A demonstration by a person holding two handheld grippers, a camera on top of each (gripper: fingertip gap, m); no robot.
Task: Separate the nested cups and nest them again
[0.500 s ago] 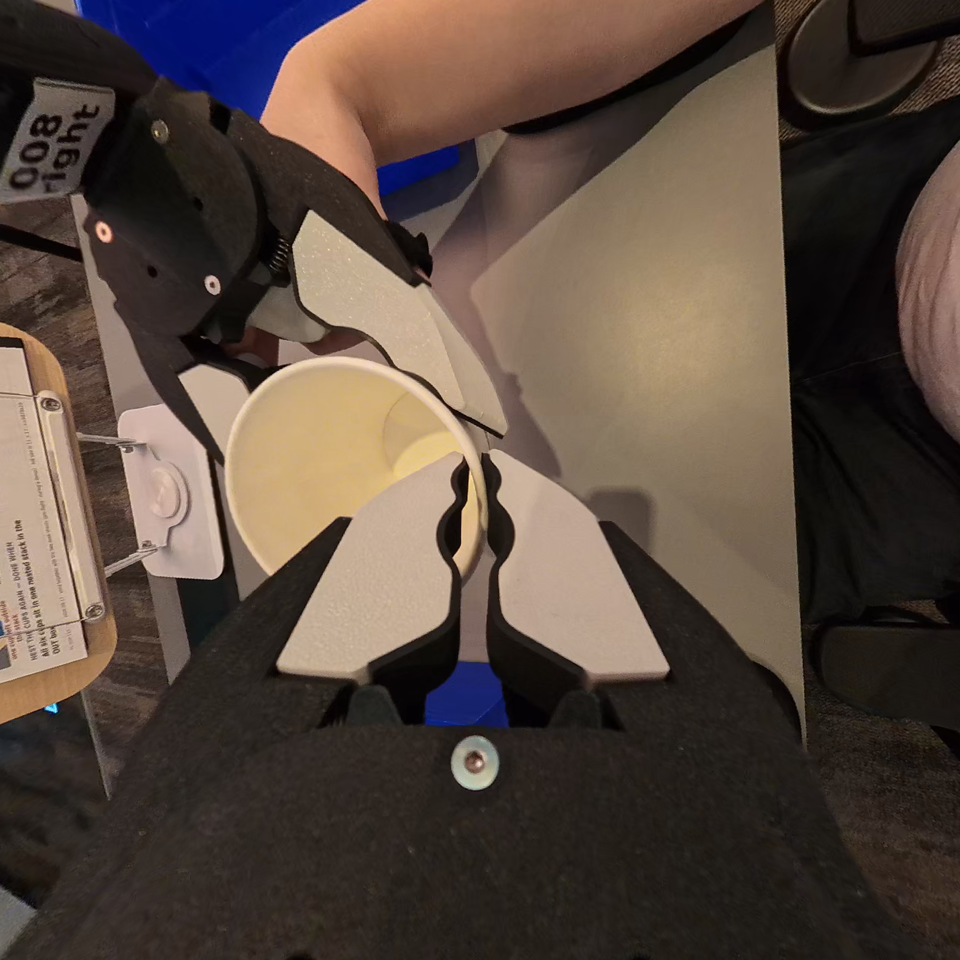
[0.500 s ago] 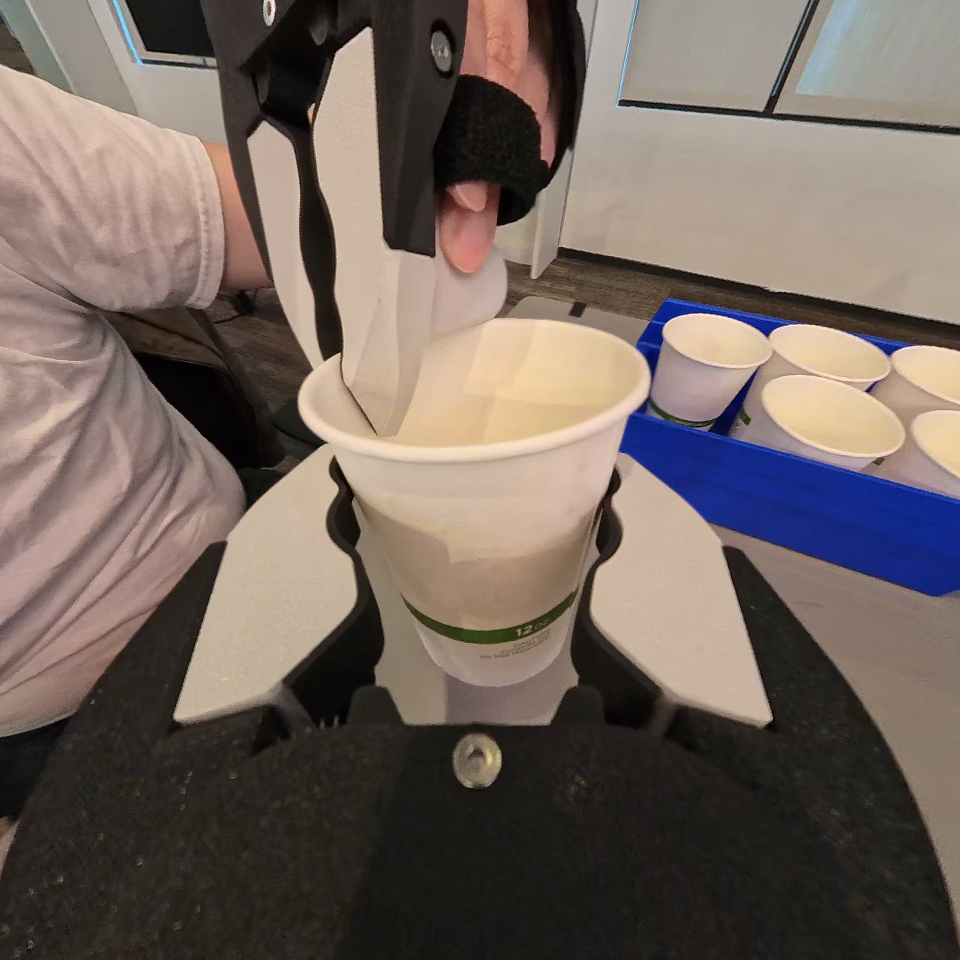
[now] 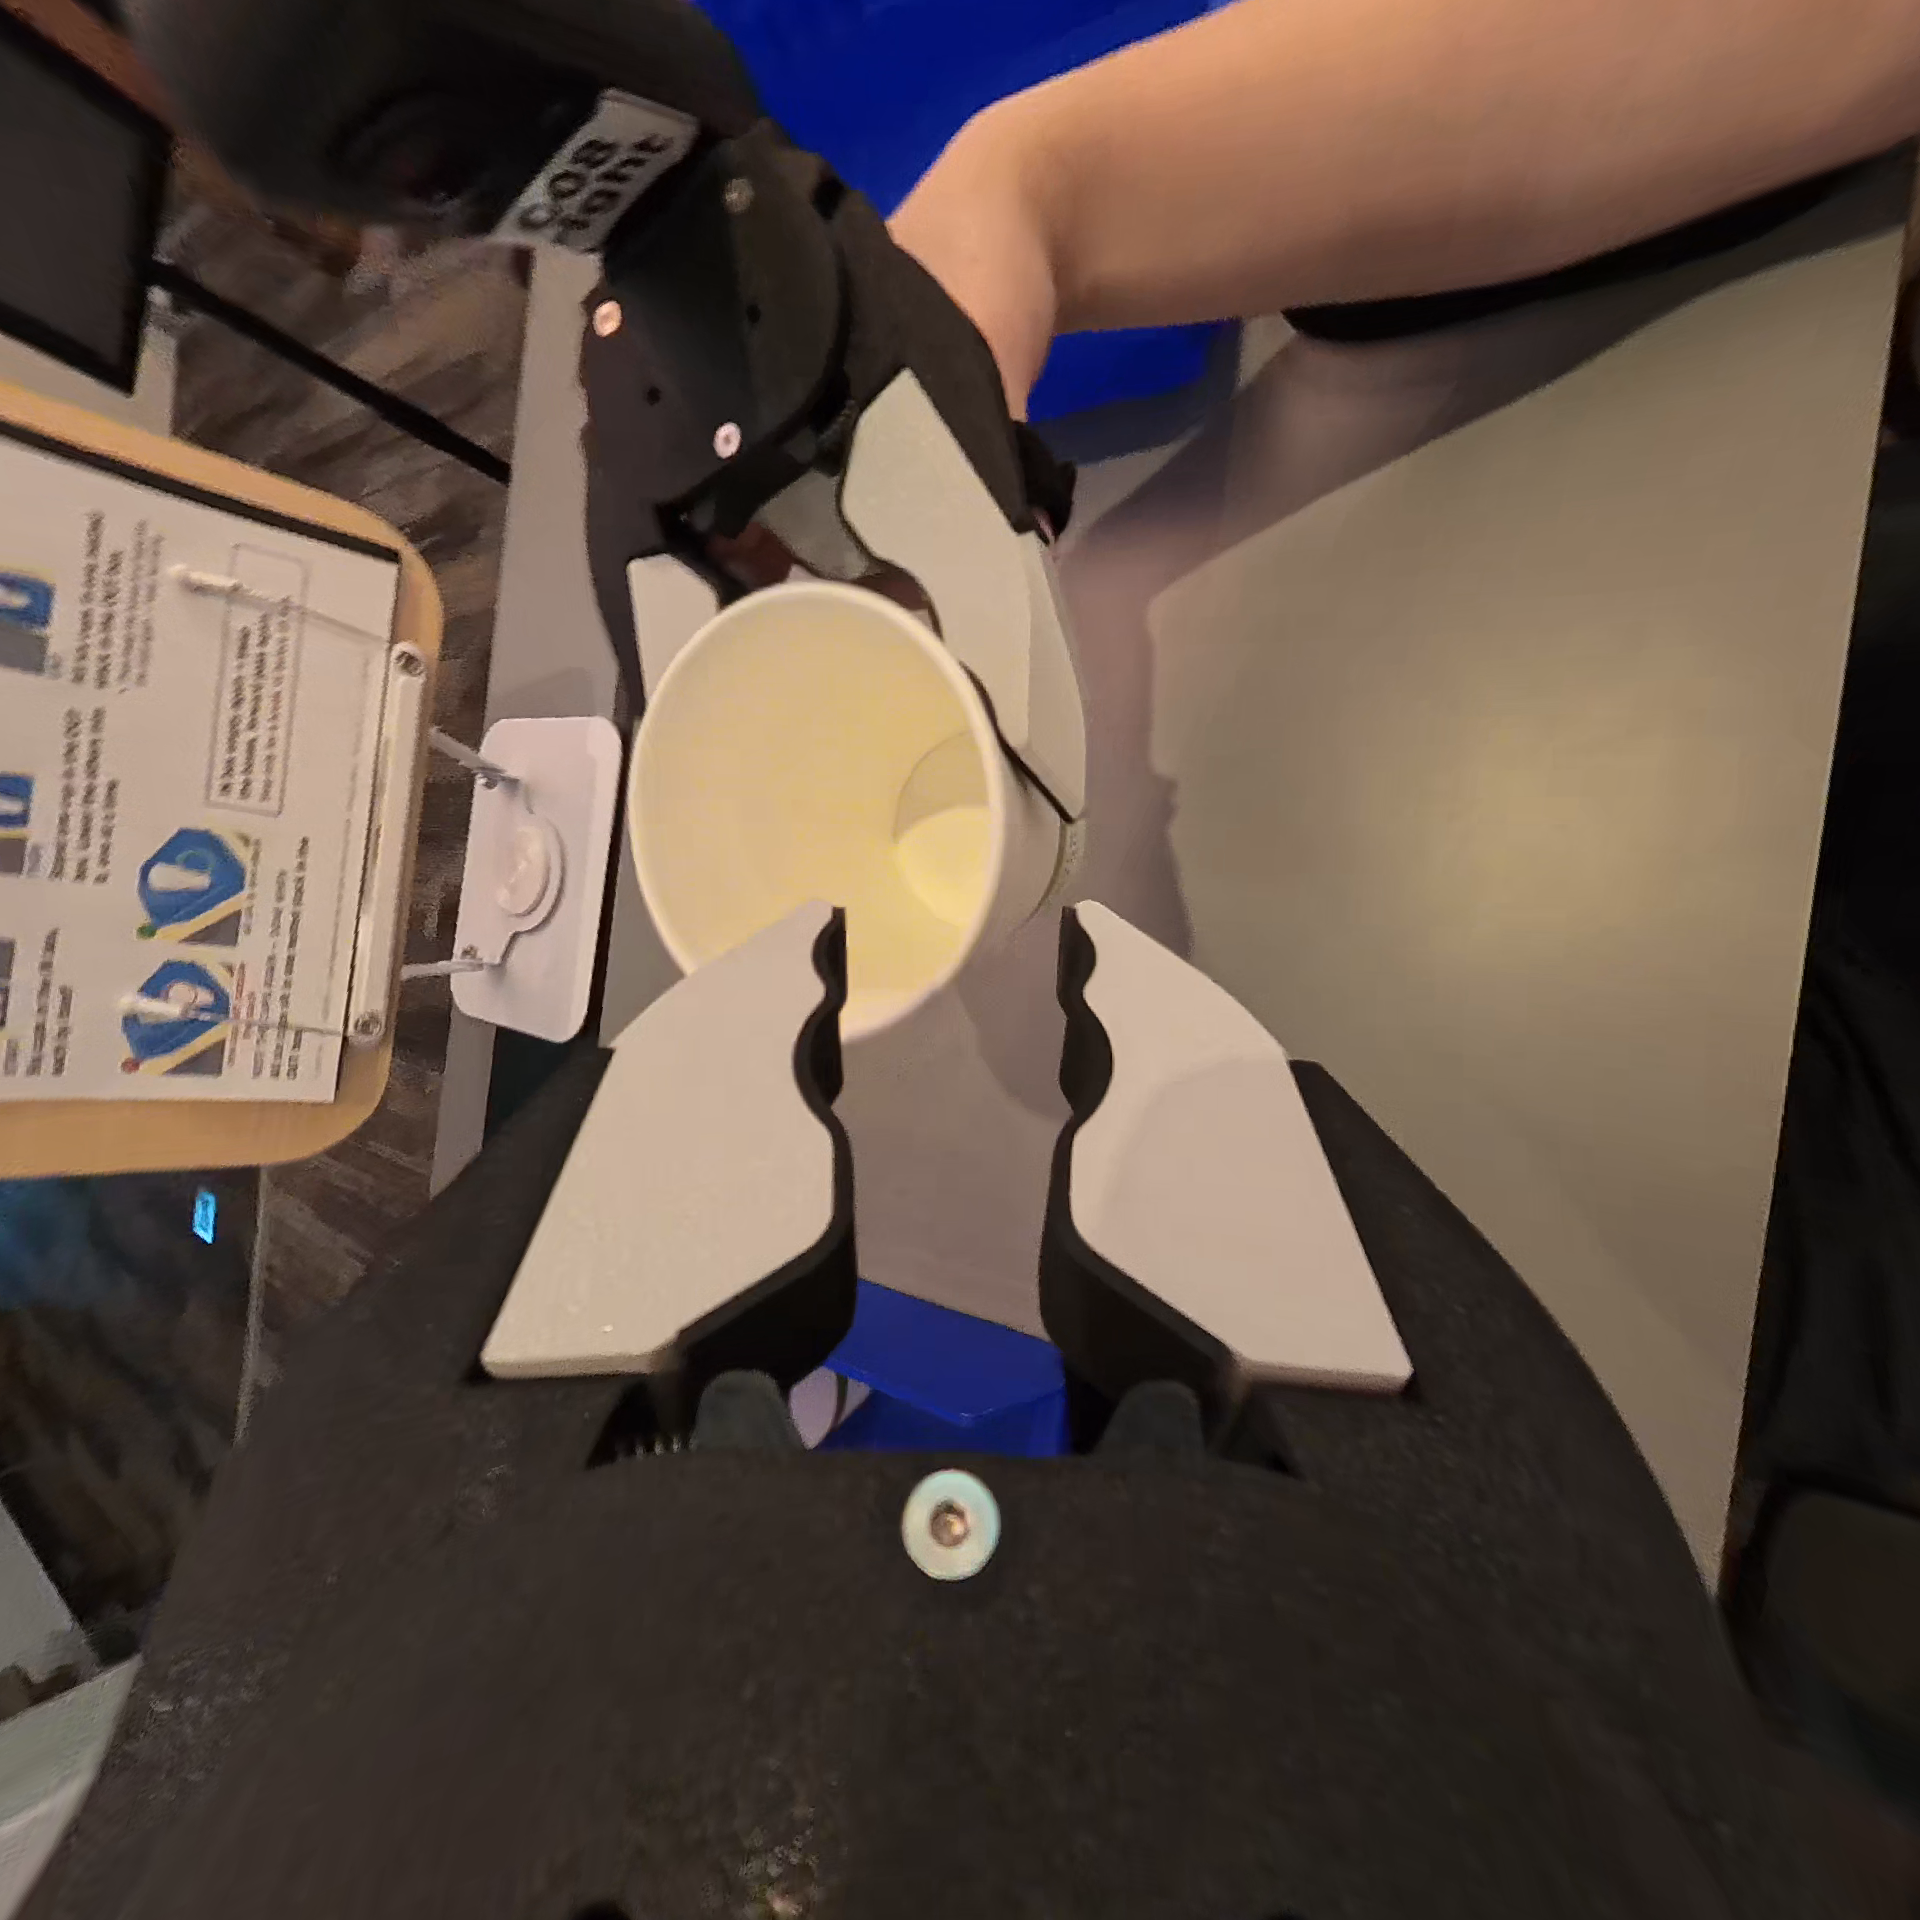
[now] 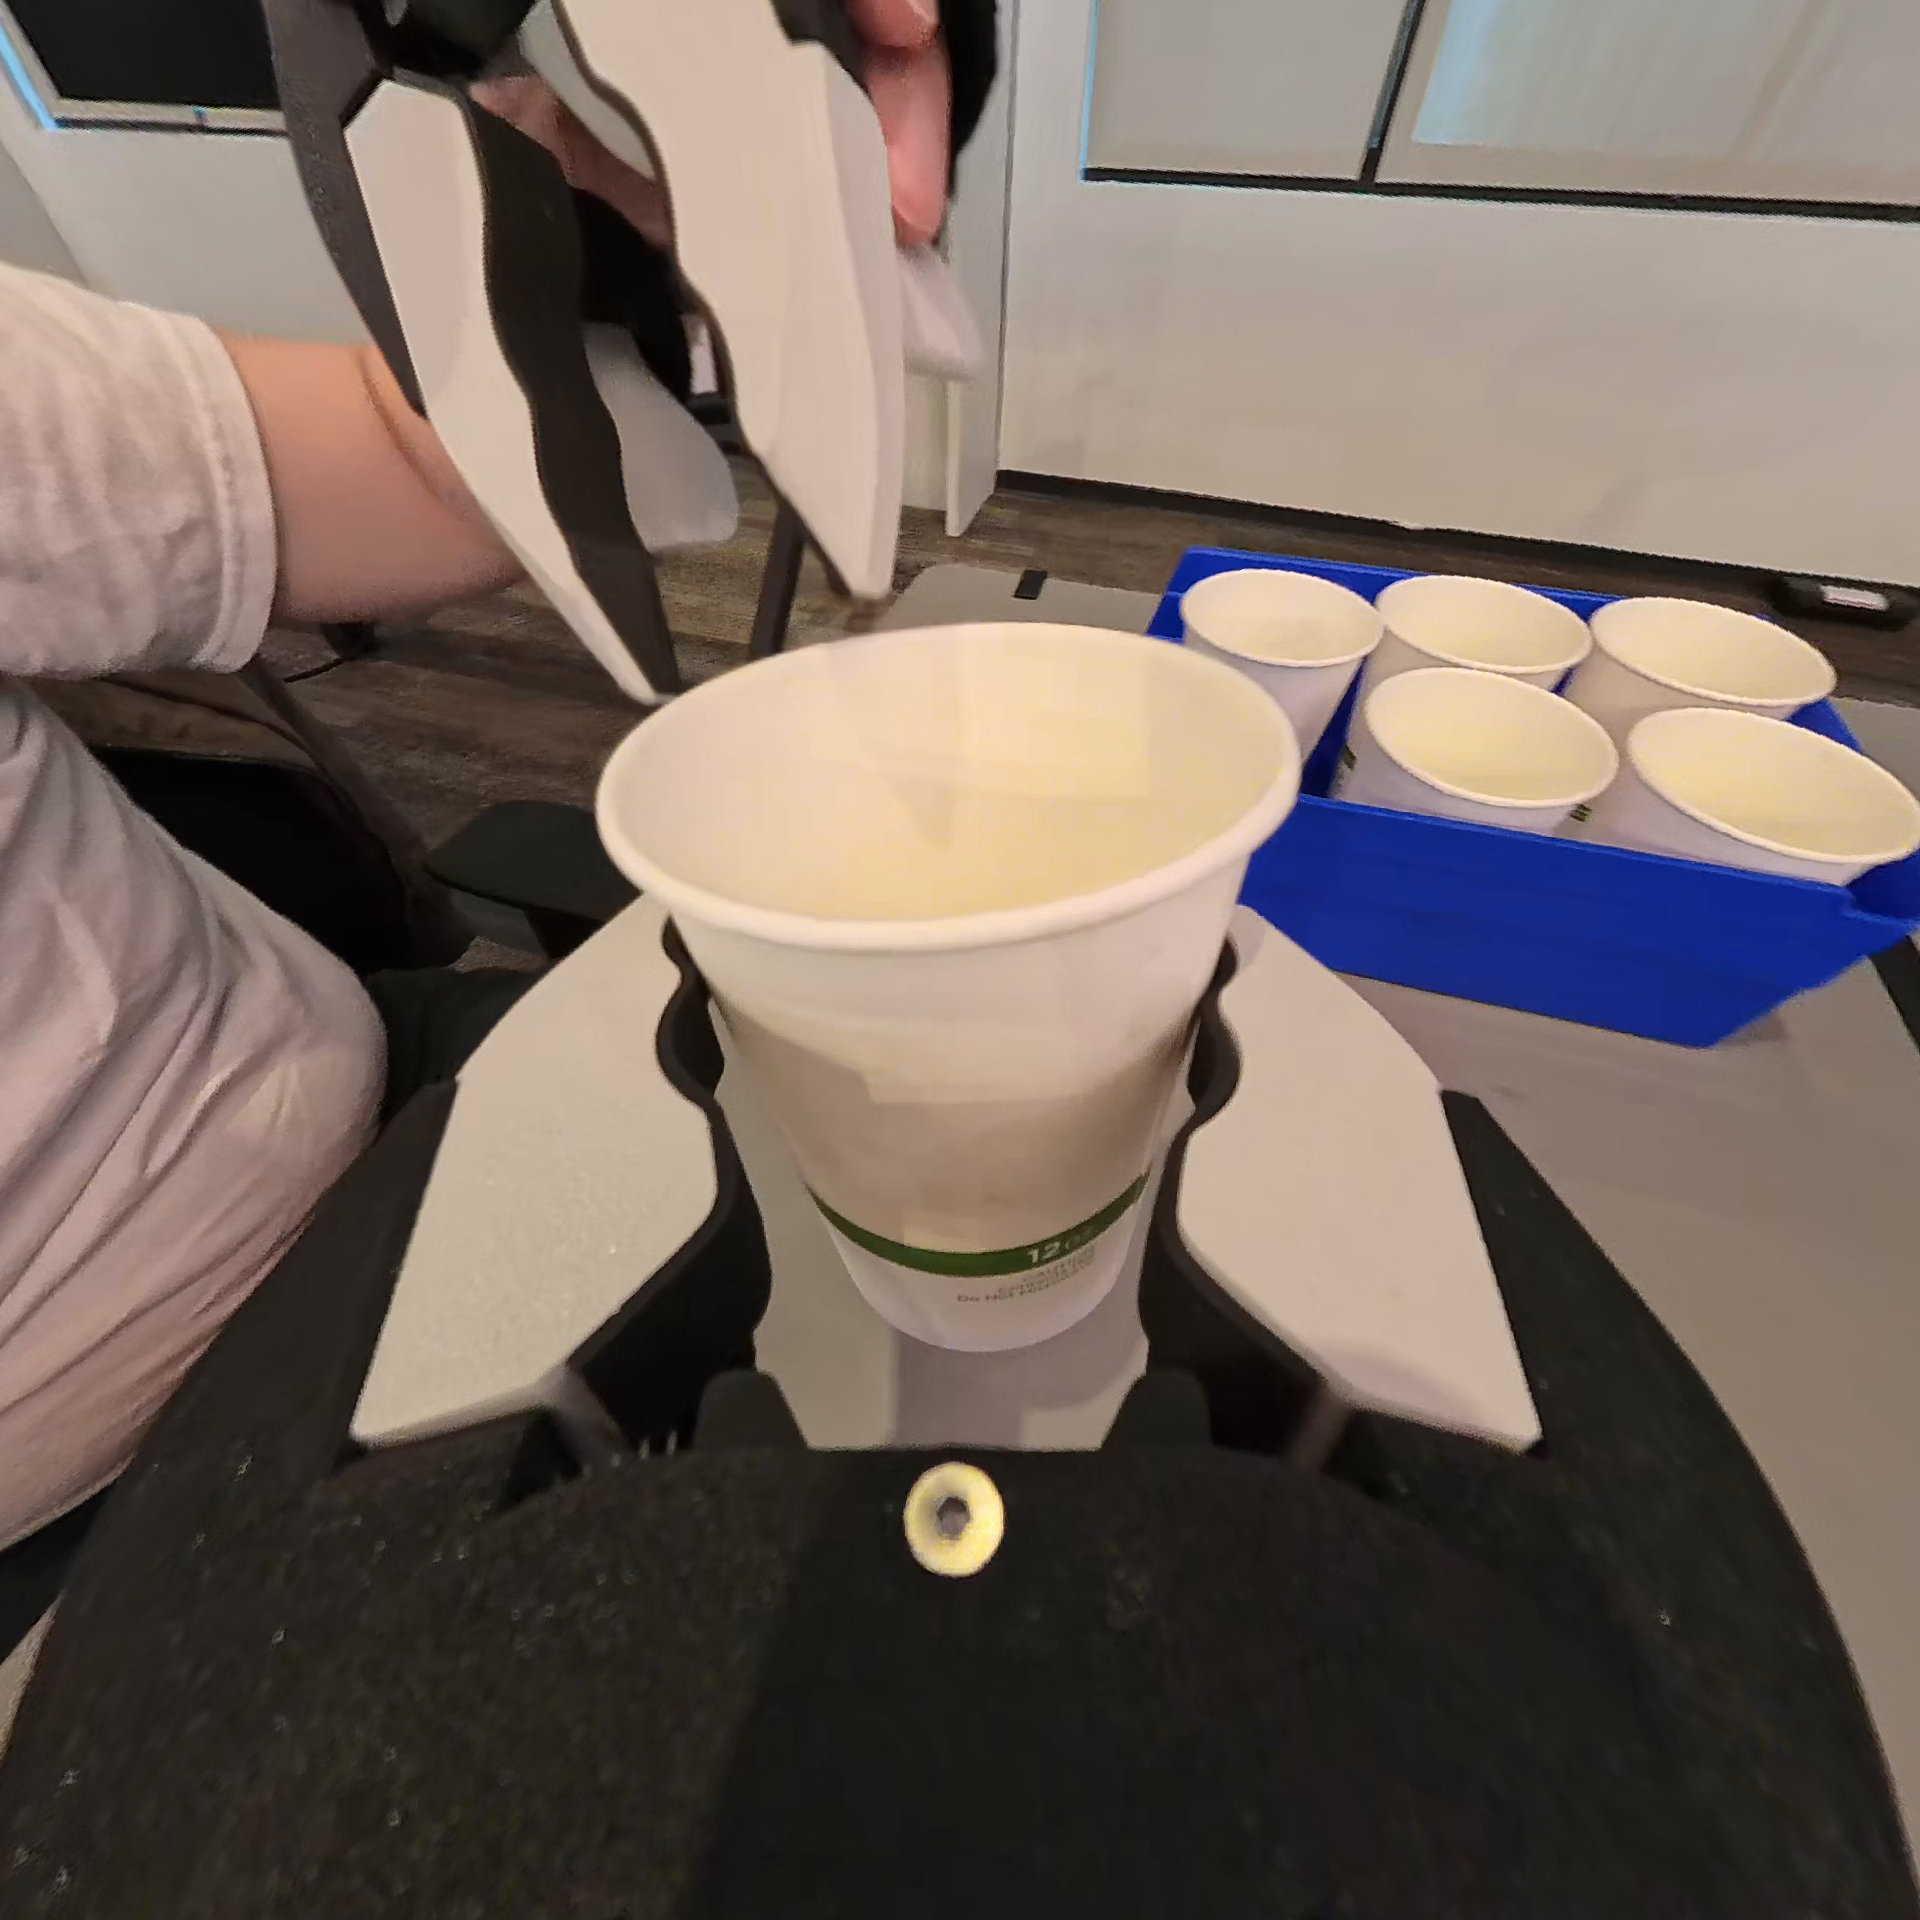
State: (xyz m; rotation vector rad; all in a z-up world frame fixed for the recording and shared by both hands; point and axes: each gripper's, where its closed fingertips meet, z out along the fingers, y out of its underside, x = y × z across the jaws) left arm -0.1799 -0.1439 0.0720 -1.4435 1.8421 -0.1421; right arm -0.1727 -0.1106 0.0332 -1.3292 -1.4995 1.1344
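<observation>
Blue bin of cups appears only beside right gripper.

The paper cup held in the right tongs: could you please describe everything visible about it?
The paper cup is white with a rolled rim, a pale cream inside and a green band near its base. It stands roughly upright and open, empty as far as shows, clamped at mid-wall by the right tongs above the grey table. The left tongs are open just above its rim, not touching it.
</observation>
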